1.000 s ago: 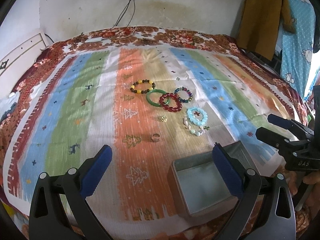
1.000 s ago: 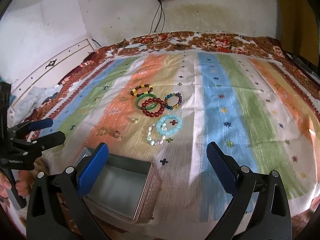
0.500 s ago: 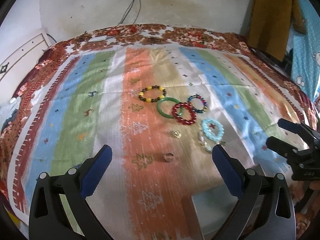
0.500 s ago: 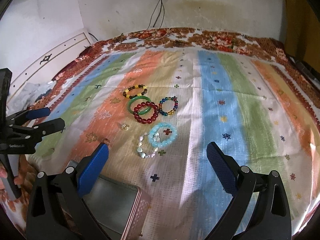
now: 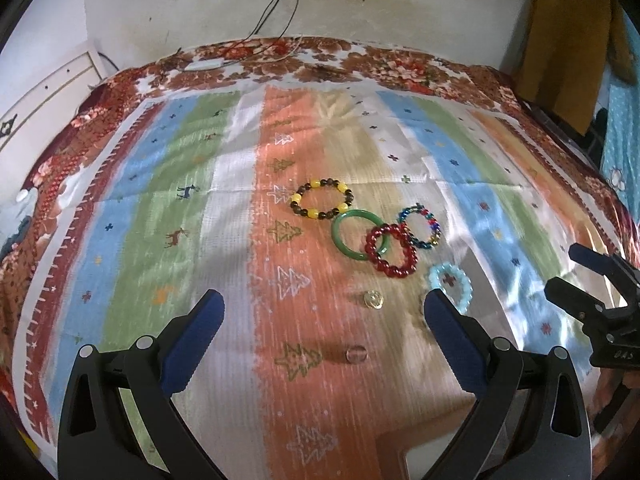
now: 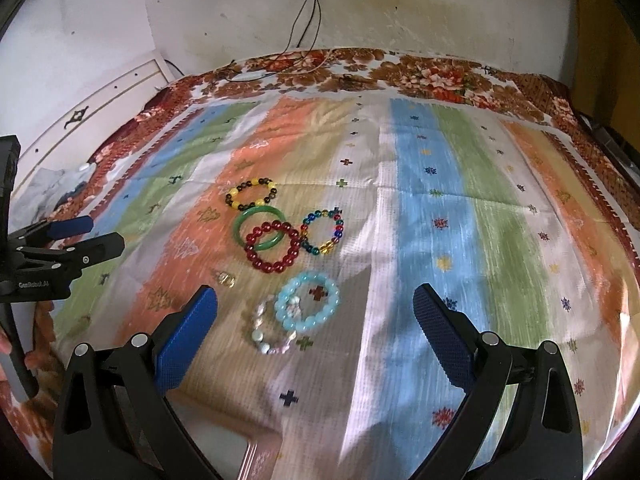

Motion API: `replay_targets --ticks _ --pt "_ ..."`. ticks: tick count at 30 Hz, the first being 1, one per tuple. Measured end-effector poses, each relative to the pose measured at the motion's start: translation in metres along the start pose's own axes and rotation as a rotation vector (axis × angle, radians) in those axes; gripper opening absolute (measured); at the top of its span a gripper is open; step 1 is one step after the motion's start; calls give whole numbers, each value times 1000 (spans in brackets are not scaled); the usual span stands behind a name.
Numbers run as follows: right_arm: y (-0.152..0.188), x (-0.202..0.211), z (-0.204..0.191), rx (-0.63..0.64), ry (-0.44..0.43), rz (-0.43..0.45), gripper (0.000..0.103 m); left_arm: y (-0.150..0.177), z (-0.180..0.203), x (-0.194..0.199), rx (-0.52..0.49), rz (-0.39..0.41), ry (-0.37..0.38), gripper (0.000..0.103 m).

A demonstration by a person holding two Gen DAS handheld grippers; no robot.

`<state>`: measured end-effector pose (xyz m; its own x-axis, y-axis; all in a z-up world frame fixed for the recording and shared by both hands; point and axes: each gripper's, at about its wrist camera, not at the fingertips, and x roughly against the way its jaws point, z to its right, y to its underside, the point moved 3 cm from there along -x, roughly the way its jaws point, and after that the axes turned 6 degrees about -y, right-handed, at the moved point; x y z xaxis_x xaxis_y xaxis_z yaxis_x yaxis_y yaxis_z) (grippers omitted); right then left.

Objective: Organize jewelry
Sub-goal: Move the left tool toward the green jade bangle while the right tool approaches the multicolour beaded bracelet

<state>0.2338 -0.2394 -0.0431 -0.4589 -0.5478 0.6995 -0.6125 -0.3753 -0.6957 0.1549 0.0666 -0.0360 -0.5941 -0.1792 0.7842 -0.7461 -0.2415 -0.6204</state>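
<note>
Several bracelets lie together on a striped cloth (image 5: 224, 208): a yellow-and-dark bead bracelet (image 5: 322, 198), a green bangle (image 5: 356, 234), a red bead bracelet (image 5: 391, 251) overlapping it, a multicoloured one (image 5: 420, 227), a pale blue one (image 6: 308, 307) and a pearl-like strand (image 6: 272, 330). A small gold ring (image 5: 373, 299) and a clear ring (image 5: 355, 353) lie nearer. My left gripper (image 5: 322, 332) is open above the clear ring. My right gripper (image 6: 314, 326) is open, its fingers either side of the blue bracelet and strand. A metal tin corner (image 6: 256, 460) shows at the bottom edge.
The cloth covers a bed with a floral border (image 5: 320, 60). A white headboard (image 6: 100, 100) is at the left, a cable (image 6: 304, 12) hangs on the back wall, and a brown garment (image 5: 568, 40) hangs at the right. A hand (image 6: 8, 346) holds the left gripper's handle.
Both grippers have moved forward toward the bracelets. The tin has slid almost out of both views at the bottom. Both stay open.
</note>
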Motion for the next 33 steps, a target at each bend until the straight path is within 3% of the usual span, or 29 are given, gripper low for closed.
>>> replay_targets --ticks 12,25,29,33 --pt "-21 -33 8 -2 7 -53 99 -23 10 -43 -29 -77 -26 97" --pt "-42 -89 26 -11 35 -135 99 -41 10 -112 0 -200 -32 97" --pt "-46 -106 36 -47 34 -164 99 -41 5 -134 65 -272 15 94" --pt "-50 -117 38 -55 25 -179 99 -42 5 -142 48 -275 -5 94"
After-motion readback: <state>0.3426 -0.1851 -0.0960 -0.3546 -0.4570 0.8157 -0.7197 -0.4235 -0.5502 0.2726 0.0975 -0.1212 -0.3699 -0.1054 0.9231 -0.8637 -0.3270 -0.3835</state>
